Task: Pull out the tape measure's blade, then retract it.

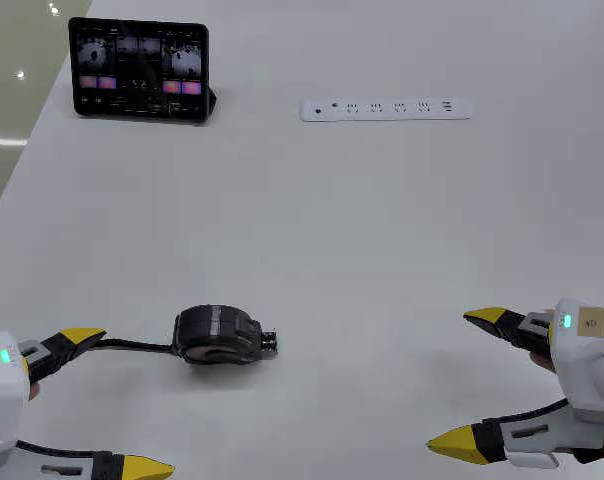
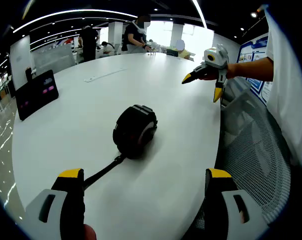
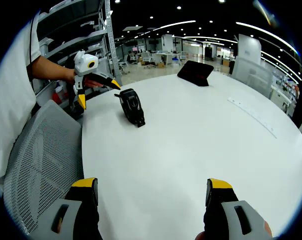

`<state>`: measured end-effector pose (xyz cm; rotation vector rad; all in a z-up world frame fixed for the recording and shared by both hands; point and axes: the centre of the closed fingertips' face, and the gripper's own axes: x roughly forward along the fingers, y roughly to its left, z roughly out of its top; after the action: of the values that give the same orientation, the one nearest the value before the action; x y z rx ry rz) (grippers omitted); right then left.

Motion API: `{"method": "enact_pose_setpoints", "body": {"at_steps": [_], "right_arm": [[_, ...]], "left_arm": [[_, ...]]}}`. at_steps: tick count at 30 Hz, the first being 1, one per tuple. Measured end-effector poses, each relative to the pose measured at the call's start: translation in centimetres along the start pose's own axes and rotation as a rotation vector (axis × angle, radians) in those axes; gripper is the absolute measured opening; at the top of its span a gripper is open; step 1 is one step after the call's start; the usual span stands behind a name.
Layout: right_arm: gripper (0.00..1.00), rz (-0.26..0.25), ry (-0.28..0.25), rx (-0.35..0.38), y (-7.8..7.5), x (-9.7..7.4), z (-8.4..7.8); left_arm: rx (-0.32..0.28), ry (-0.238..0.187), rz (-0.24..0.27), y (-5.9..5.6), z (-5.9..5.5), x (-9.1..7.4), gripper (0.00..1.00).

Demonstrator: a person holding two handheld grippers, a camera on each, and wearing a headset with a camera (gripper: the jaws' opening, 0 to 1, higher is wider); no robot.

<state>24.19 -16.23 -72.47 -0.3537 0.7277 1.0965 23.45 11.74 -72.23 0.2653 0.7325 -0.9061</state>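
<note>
All views toward the tape measure [image 1: 217, 335]

You have open white desk [image 1: 382, 250] between your left gripper [image 1: 117, 400] and right gripper [image 1: 465, 380]; either can cross it freely. The rounded black tape measure [image 1: 217, 335] sits near the left one, its black strap [image 1: 132, 346] trailing to just beside a yellow-tipped finger. The black tablet on its stand [image 1: 139, 70] and long white power strip [image 1: 386, 108] stand well apart, far back. A grey mesh chair [image 3: 36, 165] flanks the near edge.

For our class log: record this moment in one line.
tape measure: on table, blade retracted | left gripper: open, by strap | right gripper: open, away
</note>
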Motion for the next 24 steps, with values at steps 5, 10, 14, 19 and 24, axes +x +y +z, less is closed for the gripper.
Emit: {"method": "enact_pose_setpoints", "body": {"at_steps": [5, 10, 14, 19, 24], "right_arm": [[0.88, -0.002, 0.000, 0.003, -0.1, 0.1, -0.1], [0.89, -0.009, -0.004, 0.005, -0.3, 0.2, 0.0], [0.88, 0.006, -0.004, 0.004, -0.2, 0.4, 0.1], [0.87, 0.015, 0.001, 0.000, -0.3, 0.8, 0.1], [0.88, 0.025, -0.003, -0.011, -0.6, 1.3, 0.5]], "left_arm": [[-0.002, 0.000, 0.001, 0.0, 0.0, 0.0, 0.99], [-0.002, 0.001, 0.000, 0.2, 0.0, 0.1, 0.99], [0.001, 0.002, -0.002, 0.3, 0.1, 0.2, 0.99], [0.009, 0.003, -0.006, 0.6, 0.3, 0.5, 0.99], [0.026, 0.011, -0.018, 0.8, 0.5, 0.9, 0.98]]}}
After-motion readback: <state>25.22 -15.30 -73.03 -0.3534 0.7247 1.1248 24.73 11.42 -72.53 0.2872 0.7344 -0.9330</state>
